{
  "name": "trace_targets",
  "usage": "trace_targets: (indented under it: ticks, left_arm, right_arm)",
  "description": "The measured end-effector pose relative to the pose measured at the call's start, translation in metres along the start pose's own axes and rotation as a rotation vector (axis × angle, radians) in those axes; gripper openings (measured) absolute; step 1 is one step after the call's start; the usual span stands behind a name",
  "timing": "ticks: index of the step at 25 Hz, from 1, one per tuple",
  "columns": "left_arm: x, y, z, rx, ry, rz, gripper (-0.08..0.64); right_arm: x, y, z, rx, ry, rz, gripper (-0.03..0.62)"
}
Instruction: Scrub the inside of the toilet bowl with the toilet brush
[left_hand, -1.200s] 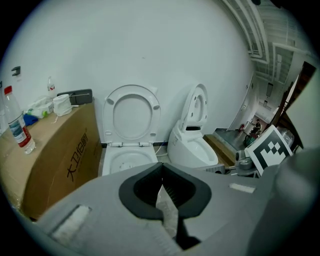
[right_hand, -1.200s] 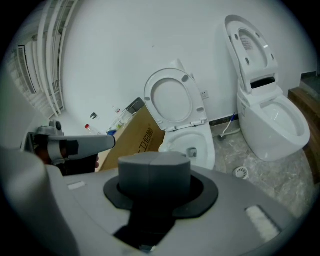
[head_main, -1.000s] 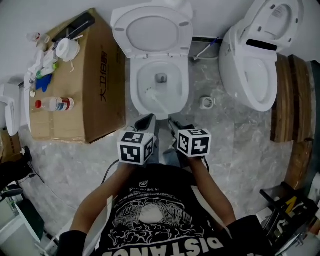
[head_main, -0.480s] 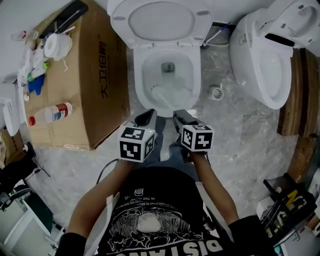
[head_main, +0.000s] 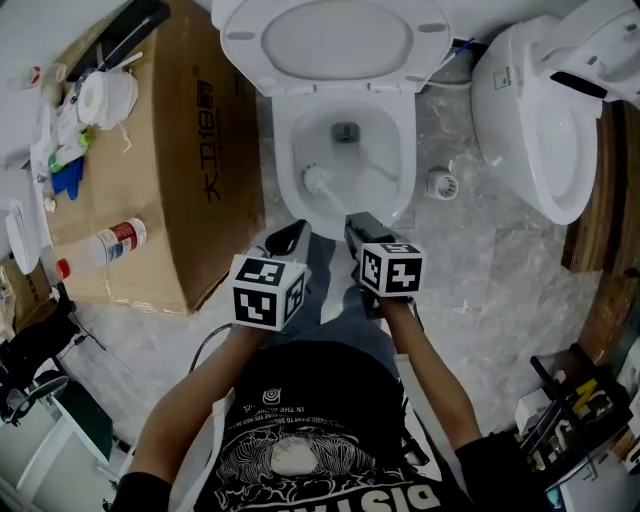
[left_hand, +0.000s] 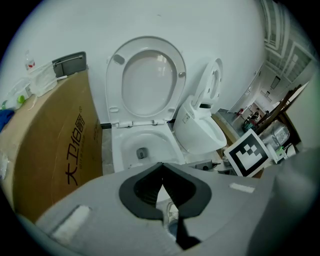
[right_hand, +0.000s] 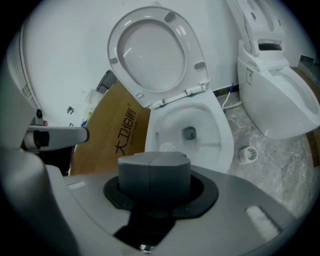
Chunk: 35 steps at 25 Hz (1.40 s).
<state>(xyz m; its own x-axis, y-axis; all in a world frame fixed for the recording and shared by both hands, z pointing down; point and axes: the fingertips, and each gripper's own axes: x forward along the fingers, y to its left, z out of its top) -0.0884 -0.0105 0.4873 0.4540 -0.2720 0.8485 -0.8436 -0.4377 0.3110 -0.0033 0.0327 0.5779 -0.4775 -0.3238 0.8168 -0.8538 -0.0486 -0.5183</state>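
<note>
Clamping toilet brush (head_main: 318, 179) in right gripper (head_main: 352, 221), left gripper (head_main: 293, 232) closed, empty; possibly risking splashing past toilet bowl (head_main: 281, 170) by scrubbing hard.

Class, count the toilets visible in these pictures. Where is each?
2. One toilet stands centre, beside the cardboard box, toilet brush in its bowl; the other toilet stands at right.

A white toilet bowl (head_main: 281, 150) stands open on the floor. A white toilet brush (head_main: 318, 179) has its round bristled head down inside, near the bowl's left wall. Its handle slants back towards the front rim.
</note>
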Motion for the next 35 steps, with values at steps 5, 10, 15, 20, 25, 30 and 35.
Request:
trace_targets:
  ticks: [5,10,15,20,25,30,35]
  left_arm:
    - [0.005,0.01,0.007,-0.002,0.0,-0.004,-0.003]
    - [0.006,0.016,0.013,0.024,-0.001,-0.006,-0.003]
    - [0.007,0.026,0.019,0.024,0.0,-0.003,-0.003]
    - [0.01,0.028,0.02,0.052,0.012,-0.015,-0.003]
    - [0.011,0.027,0.019,0.054,0.017,-0.016,-0.003]
    - [0.011,0.022,0.017,0.057,0.019,-0.021,-0.003]
    - [0.01,0.012,0.013,0.061,0.014,-0.032,-0.003]
  right_arm:
    - [0.016,0.003,0.028,-0.041,-0.016,-0.006,0.152]
    - [0.028,0.002,0.059,-0.025,-0.063,-0.003,0.152]
    - [0.037,0.003,0.079,-0.03,-0.086,-0.011,0.152]
    - [0.041,-0.006,0.095,-0.015,-0.111,-0.03,0.152]
    - [0.037,-0.019,0.111,0.001,-0.146,-0.051,0.152]
    - [0.025,-0.035,0.116,0.021,-0.173,-0.082,0.152]
    - [0.011,-0.051,0.11,0.053,-0.19,-0.104,0.151]
